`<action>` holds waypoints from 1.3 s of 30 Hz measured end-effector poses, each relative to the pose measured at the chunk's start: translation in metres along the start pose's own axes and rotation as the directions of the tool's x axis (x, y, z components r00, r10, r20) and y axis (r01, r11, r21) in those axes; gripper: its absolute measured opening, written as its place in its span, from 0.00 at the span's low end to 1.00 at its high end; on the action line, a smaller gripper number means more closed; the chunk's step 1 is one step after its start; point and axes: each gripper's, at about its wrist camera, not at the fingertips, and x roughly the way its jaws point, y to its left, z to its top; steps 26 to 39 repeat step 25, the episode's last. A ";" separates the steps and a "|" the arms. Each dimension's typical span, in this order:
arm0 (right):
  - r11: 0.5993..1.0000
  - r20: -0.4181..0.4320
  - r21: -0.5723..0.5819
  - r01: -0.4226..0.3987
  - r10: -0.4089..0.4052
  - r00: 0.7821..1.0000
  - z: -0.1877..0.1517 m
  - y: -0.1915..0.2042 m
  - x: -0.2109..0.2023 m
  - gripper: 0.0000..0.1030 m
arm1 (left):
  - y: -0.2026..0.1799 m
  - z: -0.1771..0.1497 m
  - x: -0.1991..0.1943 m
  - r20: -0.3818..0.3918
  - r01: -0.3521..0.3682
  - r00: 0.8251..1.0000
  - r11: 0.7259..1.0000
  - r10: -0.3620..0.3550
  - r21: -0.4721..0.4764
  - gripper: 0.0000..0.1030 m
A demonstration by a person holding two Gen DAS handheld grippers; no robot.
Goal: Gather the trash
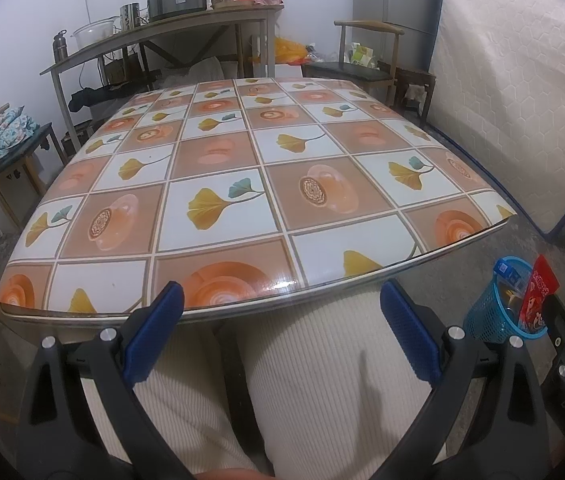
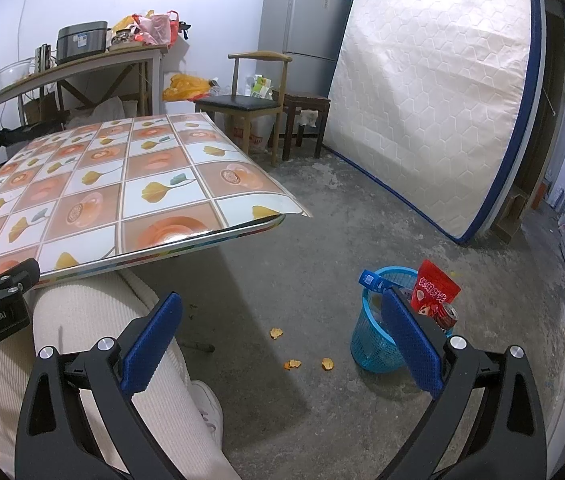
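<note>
A small blue mesh bin [image 2: 378,340] stands on the concrete floor to the right of the table [image 2: 94,200]. A red snack packet [image 2: 432,290], a blue carton [image 2: 372,280] and a can [image 2: 446,314] stick out of it. My right gripper [image 2: 282,320] is open with nothing between its fingers, and its right finger overlaps the bin. Three orange peel scraps [image 2: 276,333] lie on the floor left of the bin. My left gripper [image 1: 280,306] is open and empty above a person's lap, at the table's [image 1: 242,184] front edge. The bin [image 1: 494,316] with the red packet [image 1: 536,300] shows at its right.
A person's legs in cream ribbed trousers [image 1: 282,380] fill the lower middle. A mattress [image 2: 430,92] leans on the right wall beside a grey fridge [image 2: 302,12]. A wooden chair [image 2: 246,100] and stool [image 2: 304,116] stand behind the table. A cluttered shelf [image 1: 154,36] lines the back wall.
</note>
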 end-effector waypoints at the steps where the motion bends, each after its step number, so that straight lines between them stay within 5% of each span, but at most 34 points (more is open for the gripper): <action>1: 1.000 0.000 0.000 0.000 0.000 1.000 0.000 0.000 0.000 0.94 | 0.000 0.000 0.000 0.000 0.000 1.000 1.000 0.000 0.000 0.92; 39: 1.000 -0.001 -0.002 0.001 -0.001 1.000 0.000 0.000 0.000 0.94 | -0.004 -0.006 0.003 -0.010 0.003 1.000 1.000 -0.003 0.005 0.92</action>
